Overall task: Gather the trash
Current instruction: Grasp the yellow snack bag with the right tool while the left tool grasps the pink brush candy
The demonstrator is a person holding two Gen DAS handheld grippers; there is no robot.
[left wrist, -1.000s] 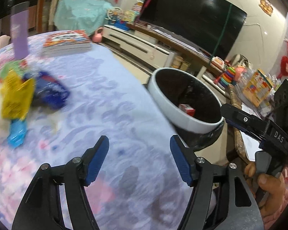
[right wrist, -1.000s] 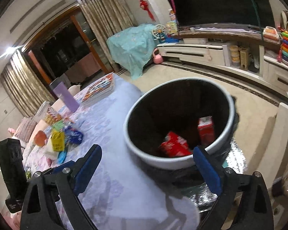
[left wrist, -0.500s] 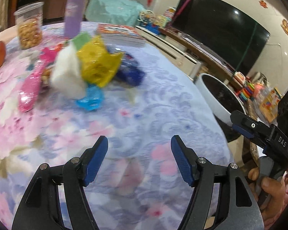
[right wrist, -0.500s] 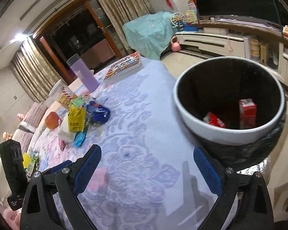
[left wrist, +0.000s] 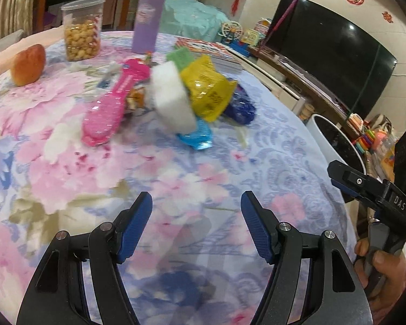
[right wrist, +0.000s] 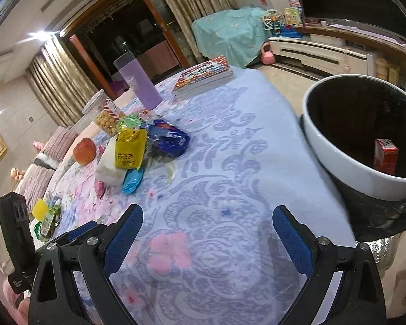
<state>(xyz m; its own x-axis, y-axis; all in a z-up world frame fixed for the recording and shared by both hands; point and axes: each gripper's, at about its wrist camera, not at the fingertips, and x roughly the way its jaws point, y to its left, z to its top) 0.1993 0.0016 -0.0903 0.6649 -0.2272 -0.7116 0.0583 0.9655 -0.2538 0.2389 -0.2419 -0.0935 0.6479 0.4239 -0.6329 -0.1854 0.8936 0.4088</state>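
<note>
I have both tools empty over the flowered tablecloth [left wrist: 176, 178], so I judge this to be the reach for the next piece of trash. My left gripper [left wrist: 196, 224] has its blue pads spread wide with nothing between them, and it points at the trash pile [left wrist: 192, 100], which lies well ahead of it. My right gripper [right wrist: 207, 239] is likewise spread and empty, with the pile [right wrist: 138, 151] ahead and to its left. The bin [right wrist: 338, 159] stands just off the table edge, to the right of the pile, and a red carton [right wrist: 385, 157] already sits inside it. In the pile, the yellow wrapper [left wrist: 207, 92] leans on a white packet [left wrist: 173, 100], a light blue wrapper [left wrist: 196, 136] lies on the near side and a dark blue bag [left wrist: 241, 107] on the side toward the bin. The light blue wrapper looks the easiest pick: I would bring the left gripper forward and low, straddle its edge and close. It lies flat on the cloth, so I expect the pads must skim close to catch it without bunching the fabric.
</note>
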